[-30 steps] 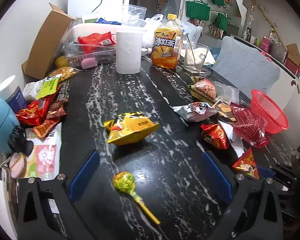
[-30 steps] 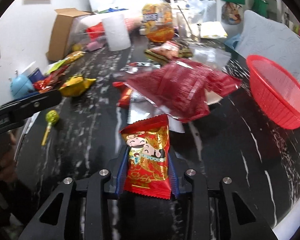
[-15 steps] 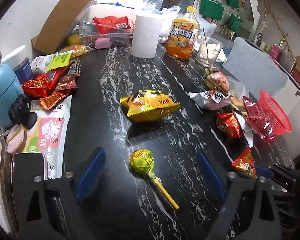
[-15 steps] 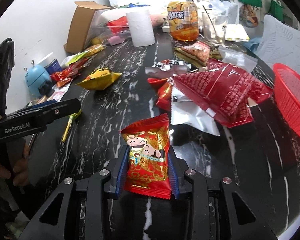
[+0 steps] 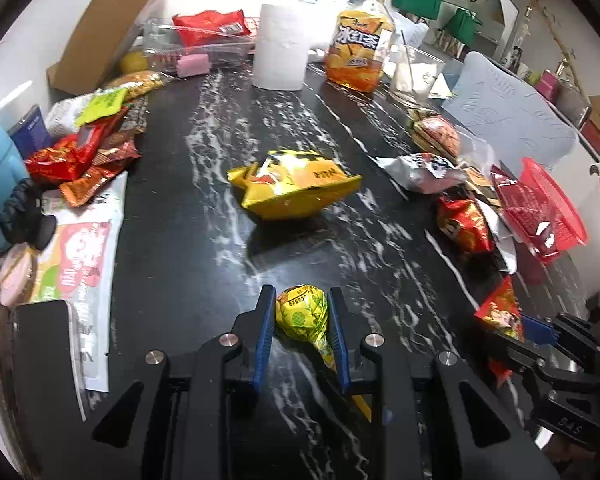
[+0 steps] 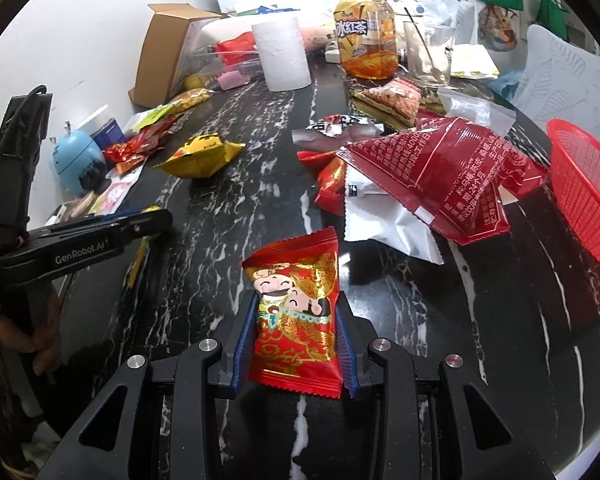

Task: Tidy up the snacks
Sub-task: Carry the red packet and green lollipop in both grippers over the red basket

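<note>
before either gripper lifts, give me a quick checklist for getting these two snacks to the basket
1. Left gripper shut on the yellow-green wrapped lollipop: ok, both pads meet its round head.
2. Lollipop stick free: cannot tell, it runs back under the gripper.
3. Right gripper shut on the red and gold foil snack packet: ok, pads press both sides.
4. Red plastic mesh basket upright and open: ok.
5. Path to the basket: not ok, a large dark red foil bag lies beside it.
</note>
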A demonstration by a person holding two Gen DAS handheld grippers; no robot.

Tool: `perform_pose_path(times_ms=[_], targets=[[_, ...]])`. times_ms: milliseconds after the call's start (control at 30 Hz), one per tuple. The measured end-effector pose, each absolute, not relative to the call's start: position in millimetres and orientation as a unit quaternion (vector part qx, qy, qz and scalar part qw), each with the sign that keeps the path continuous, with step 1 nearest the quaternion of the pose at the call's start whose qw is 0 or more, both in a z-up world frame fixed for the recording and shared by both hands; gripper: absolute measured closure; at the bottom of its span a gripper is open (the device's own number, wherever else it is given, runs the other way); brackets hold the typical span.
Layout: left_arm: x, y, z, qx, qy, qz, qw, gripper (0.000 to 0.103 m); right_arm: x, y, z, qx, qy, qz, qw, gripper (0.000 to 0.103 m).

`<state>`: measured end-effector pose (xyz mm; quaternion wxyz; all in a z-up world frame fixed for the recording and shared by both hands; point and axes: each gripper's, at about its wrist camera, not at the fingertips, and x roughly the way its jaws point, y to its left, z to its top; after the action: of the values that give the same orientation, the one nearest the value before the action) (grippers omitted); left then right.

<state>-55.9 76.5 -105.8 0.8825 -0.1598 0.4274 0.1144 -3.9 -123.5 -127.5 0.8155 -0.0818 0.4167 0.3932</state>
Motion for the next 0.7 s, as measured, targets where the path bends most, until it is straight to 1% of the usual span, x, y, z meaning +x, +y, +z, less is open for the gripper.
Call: perform_pose_path(times_ms=[333, 700], targets=[[-52.9, 58.0, -97.3, -0.150, 0.423, 0.086, 0.890, 0.078, -2.0, -137.3, -127.6, -0.063, 0.418, 0.387, 0.820, 0.067], [-38.8, 8.1, -94.9, -0.131, 0.432, -0.003, 0.892, 0.078, -6.7, -170.2, -126.8, -0.052, 0.416, 0.362, 0.833, 0.067]])
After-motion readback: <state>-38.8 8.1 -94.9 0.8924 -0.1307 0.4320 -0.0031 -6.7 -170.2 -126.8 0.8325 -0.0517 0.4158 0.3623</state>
